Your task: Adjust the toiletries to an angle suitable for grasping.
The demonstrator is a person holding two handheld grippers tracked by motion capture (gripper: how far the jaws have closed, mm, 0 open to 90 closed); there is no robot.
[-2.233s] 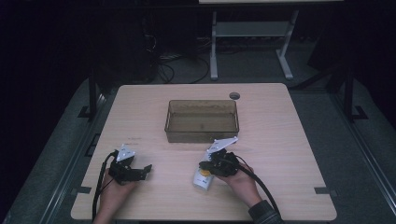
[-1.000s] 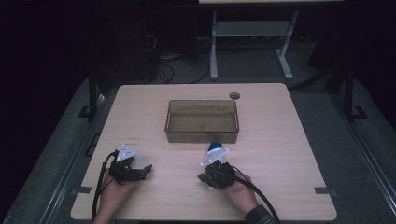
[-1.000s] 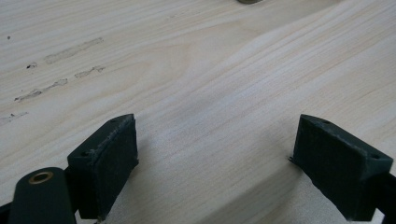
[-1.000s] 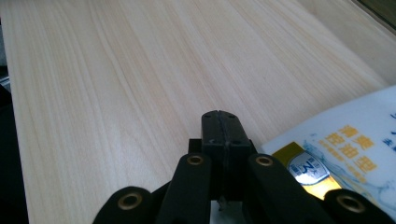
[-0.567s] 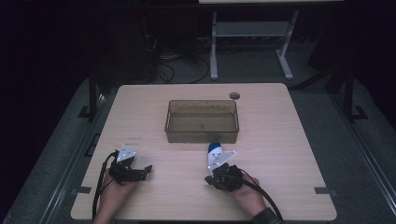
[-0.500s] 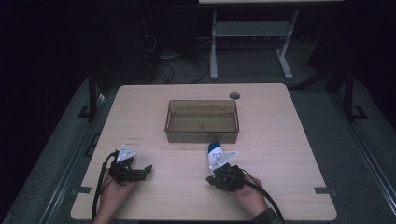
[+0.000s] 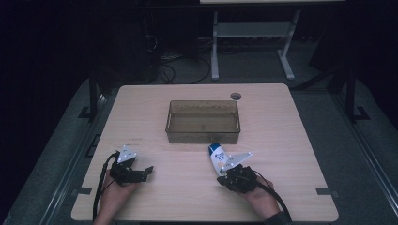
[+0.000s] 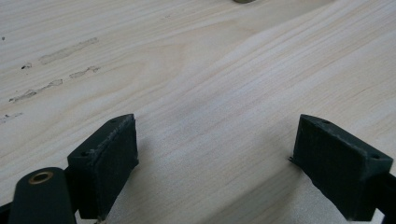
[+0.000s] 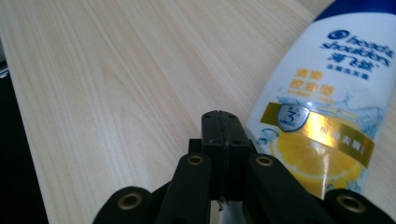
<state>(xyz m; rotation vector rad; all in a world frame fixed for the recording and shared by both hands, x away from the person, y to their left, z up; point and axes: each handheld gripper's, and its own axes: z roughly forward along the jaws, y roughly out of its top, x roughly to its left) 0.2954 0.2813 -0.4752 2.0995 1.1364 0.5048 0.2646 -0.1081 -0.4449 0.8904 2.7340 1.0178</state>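
Right gripper view: the right claw (image 9: 223,128) is pressed together, gripping nothing; the bottle (image 9: 327,98) is seen lying just beside it on the surface (image 9: 116,70), long axis running ahead. The left claw (image 8: 215,163) is held apart, farther away.

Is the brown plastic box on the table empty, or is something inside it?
Empty. In the high view the box shows only its bare bottom; the shampoo bottle lies outside.
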